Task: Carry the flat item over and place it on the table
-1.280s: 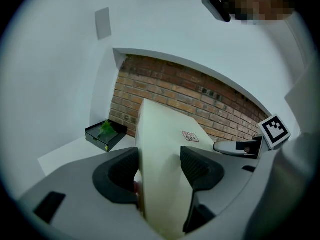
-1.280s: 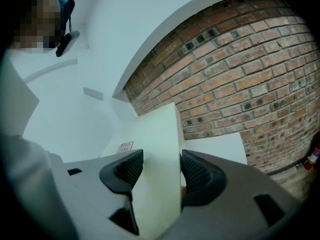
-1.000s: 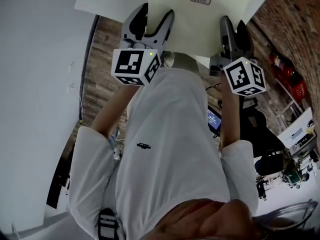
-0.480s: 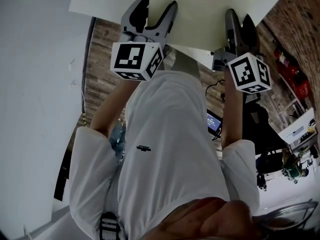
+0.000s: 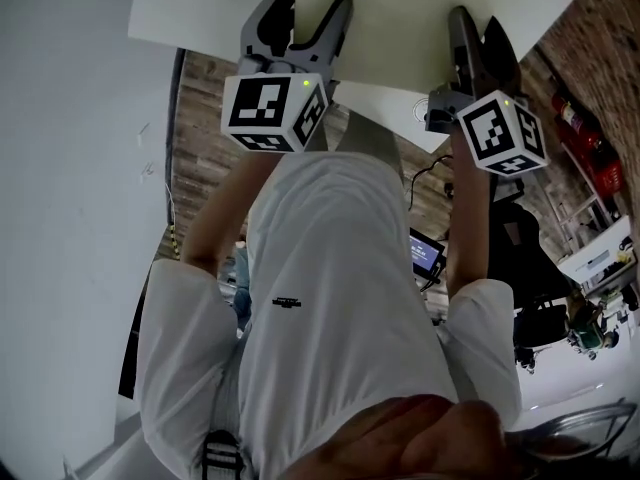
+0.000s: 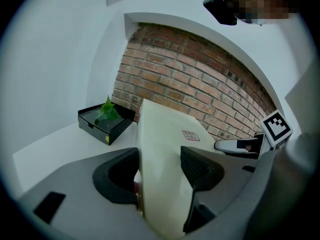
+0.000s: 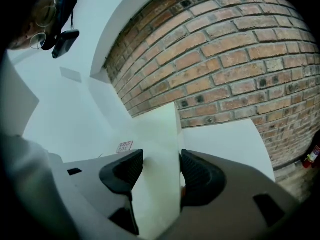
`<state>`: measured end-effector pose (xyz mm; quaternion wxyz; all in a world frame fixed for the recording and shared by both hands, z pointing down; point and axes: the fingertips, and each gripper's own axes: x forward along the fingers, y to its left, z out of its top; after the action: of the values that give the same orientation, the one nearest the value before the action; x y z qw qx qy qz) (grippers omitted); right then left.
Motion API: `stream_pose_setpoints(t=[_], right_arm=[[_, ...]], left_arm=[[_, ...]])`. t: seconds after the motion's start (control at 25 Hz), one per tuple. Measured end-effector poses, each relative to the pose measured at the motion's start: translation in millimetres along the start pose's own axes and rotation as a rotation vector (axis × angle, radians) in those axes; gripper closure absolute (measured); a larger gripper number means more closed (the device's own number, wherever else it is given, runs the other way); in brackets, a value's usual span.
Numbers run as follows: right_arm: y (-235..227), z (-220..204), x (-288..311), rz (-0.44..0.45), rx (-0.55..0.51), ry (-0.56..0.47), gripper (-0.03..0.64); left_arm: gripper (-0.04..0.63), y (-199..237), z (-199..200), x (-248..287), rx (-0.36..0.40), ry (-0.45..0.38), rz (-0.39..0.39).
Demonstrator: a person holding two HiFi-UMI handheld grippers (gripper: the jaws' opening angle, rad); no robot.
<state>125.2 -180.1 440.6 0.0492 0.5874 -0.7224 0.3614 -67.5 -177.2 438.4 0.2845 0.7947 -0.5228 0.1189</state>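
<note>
Currently I'm mid-carry: my left gripper and right gripper each clamp the cream board's near edge, at twelve o'clock above the white table. Next, I judge, lower it flat, then release both.

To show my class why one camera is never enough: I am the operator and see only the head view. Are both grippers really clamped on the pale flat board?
Observer: Yes. The left gripper view shows the left gripper with both jaws pressed on the flat board.
Operator: And the right one?
Observer: In its own view, the right gripper has its jaws closed on the board's edge too.
Operator: What lies ahead?
Observer: A white table carries a black box holding a green leaf.
</note>
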Motion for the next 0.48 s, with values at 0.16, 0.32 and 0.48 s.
stream_pose_setpoints(t=[0.16,0.32,0.48], right_arm=[[-9.1,-4.3,18.4,-0.008,0.005,0.010,0.359],[-17.1,-9.4,37.8,-0.019,0.005,0.023,0.359],[-25.2,-12.1,53.6,-0.026,0.009,0.033,0.359]], left_arm=[[0.318,8.2,-5.5,18.5,-0.002,0.013,0.000],[0.318,18.6,-11.7,37.4,-0.008,0.026,-0.001],[0.319,25.8,-16.8,54.4,-0.015,0.039,-0.003]])
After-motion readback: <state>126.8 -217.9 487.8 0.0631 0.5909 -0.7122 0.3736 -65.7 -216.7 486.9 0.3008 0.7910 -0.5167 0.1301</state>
